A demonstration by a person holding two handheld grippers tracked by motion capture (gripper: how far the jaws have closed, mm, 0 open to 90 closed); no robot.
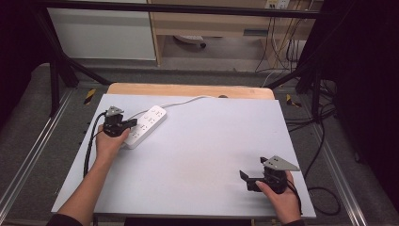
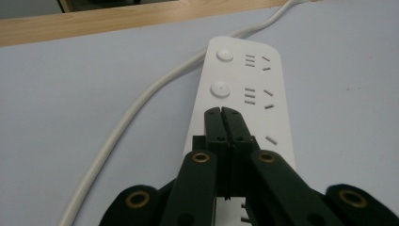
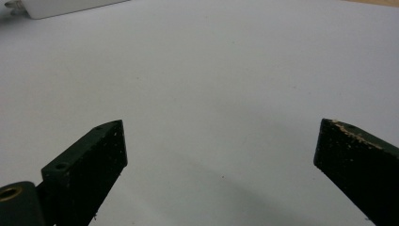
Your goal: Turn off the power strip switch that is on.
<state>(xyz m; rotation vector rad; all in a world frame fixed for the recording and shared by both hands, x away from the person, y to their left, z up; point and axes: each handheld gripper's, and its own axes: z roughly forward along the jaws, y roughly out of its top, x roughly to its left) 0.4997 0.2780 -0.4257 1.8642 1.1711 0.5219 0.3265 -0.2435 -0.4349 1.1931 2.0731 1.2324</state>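
1. Your left gripper [image 2: 222, 112] has its matte black jaws pressed flat together with nothing between them, tips over the white, glossy plastic, round-cornered oblong power strip [image 1: 145, 126]
2. That power strip lies at about ten o'clock on the smooth pale grey table sheet [image 1: 197, 155]; its long axis runs from seven to one o'clock, the round white cable [image 1: 181, 101] leaving the far end
3. Two round buttons [image 2: 224, 55] sit beside slotted sockets
4. Your right gripper [image 3: 221, 146], at five o'clock, has ribbed black jaws spread wide apart, holding nothing
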